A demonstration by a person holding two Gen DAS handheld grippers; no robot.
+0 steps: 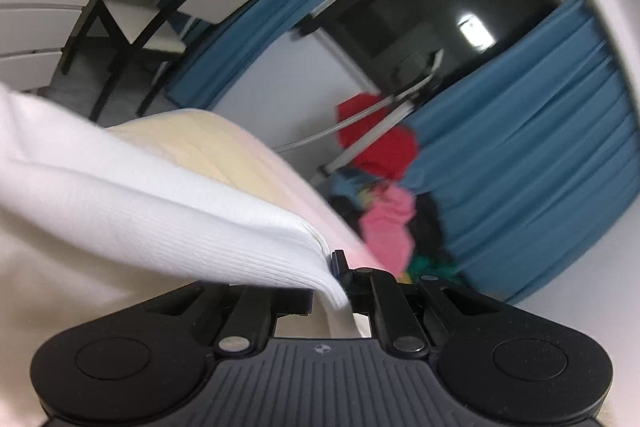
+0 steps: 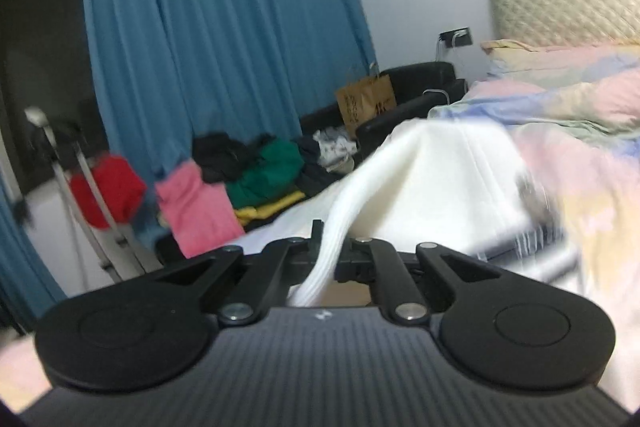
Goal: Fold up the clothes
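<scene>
My left gripper is pinched tight on a white ribbed cloth. In the left wrist view the cloth starts at my fingers, low in the middle of the frame, and runs long toward the upper left. It is stretched in layers, and I can see the stacked edges right by the pinch. Its far end goes off the left side, so I cannot see all of it.

My right gripper is also closed on the same white ribbed cloth. In that view a bunched strip of it runs from my fingers up and to the right, then spreads wide over the bed. The right part is blurry, and a dark striped bit there is hard to make out.

The bed has a pastel blanket, and a quilted headboard sits at the upper right. A pile of clothes sits in the left middle of that view, with a pink piece hanging in front and a red piece on a white rack. Blue curtains hang behind them. A brown paper bag stands on a black couch.

In the left wrist view a dark chair is in the upper left.
</scene>
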